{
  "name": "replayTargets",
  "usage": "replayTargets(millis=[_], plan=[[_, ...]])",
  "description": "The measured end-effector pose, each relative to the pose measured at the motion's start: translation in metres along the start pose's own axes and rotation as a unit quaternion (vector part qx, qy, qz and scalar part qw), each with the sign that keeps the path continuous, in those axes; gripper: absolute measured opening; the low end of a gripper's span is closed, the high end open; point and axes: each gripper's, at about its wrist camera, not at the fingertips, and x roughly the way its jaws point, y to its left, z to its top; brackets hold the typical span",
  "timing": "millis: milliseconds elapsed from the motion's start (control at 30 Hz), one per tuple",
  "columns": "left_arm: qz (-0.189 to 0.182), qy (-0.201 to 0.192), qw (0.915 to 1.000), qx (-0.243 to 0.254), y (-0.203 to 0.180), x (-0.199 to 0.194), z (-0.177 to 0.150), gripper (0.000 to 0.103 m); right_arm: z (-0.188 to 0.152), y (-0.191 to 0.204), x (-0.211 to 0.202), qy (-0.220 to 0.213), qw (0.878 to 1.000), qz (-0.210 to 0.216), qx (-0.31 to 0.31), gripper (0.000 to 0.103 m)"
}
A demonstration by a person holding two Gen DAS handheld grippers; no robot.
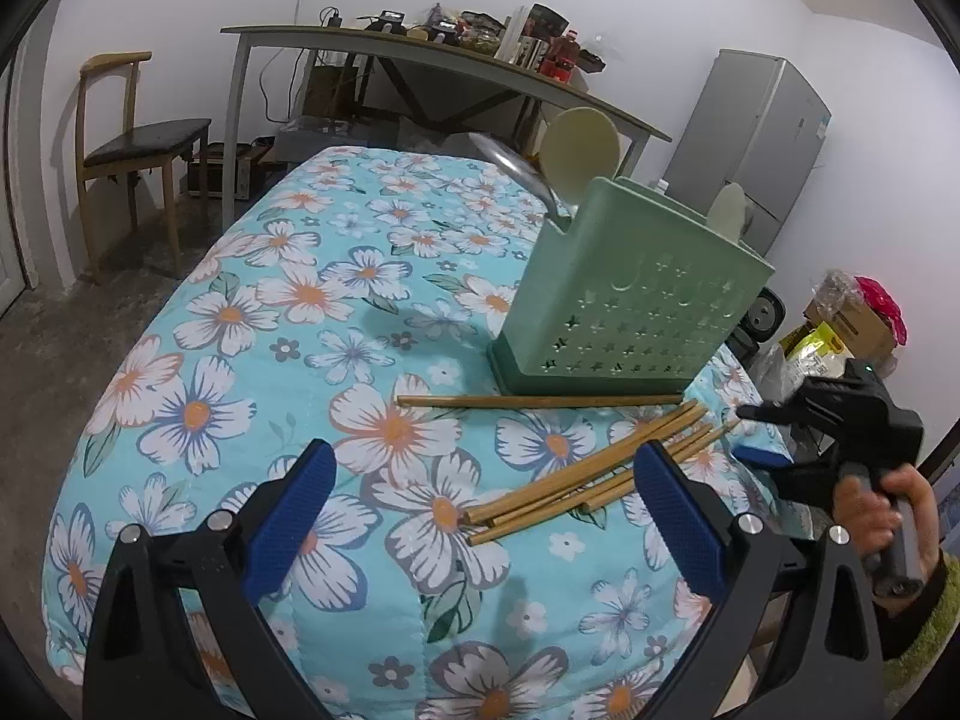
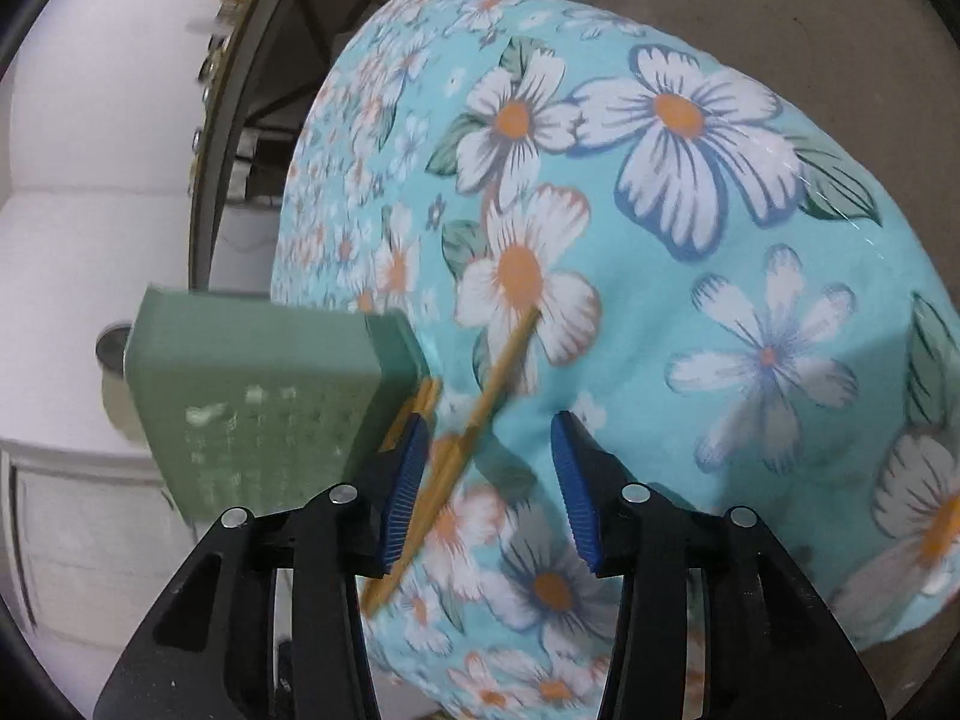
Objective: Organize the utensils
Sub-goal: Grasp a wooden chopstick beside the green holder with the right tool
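Note:
A green perforated utensil holder (image 1: pixel 630 300) stands on the floral cloth, with a metal spoon (image 1: pixel 516 165) and a cream paddle (image 1: pixel 579 147) sticking out of it. One chopstick (image 1: pixel 540 401) lies along its base. Several more chopsticks (image 1: pixel 570 480) lie in a loose bundle in front. My left gripper (image 1: pixel 486 510) is open wide above the bundle's near ends. My right gripper (image 1: pixel 750 435), held by a hand, is at the table's right edge. In the right wrist view my right gripper (image 2: pixel 491 426) is open, a blurred chopstick (image 2: pixel 510 354) running between its fingers beside the holder (image 2: pixel 252 384).
The floral cloth (image 1: pixel 270 360) covers the whole table and drops off at its edges. Behind are a wooden chair (image 1: pixel 132 144), a cluttered desk (image 1: pixel 432 54) and a grey fridge (image 1: pixel 756 138). Boxes and bags (image 1: pixel 852 318) sit at the right.

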Motion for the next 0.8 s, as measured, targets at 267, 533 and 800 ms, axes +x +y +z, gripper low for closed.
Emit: replayTargets(millis=[267, 533, 800], plan=[[-0.005, 0.002, 1.0000, -0.005, -0.001, 0.001, -0.003, 0.097, 0.000, 0.010, 0.010, -0.048, 0.998, -0.036, -0.005, 0.020], [-0.008, 0.008, 0.9999, 0.005, -0.006, 0.004, -0.004, 0.097, -0.007, 0.041, 0.018, -0.075, 0.978, -0.115, -0.159, 0.015], [-0.011, 0.012, 0.9996, 0.023, -0.010, 0.006, -0.004, 0.097, 0.007, 0.060, 0.011, -0.042, 0.937, -0.184, -0.292, 0.015]])
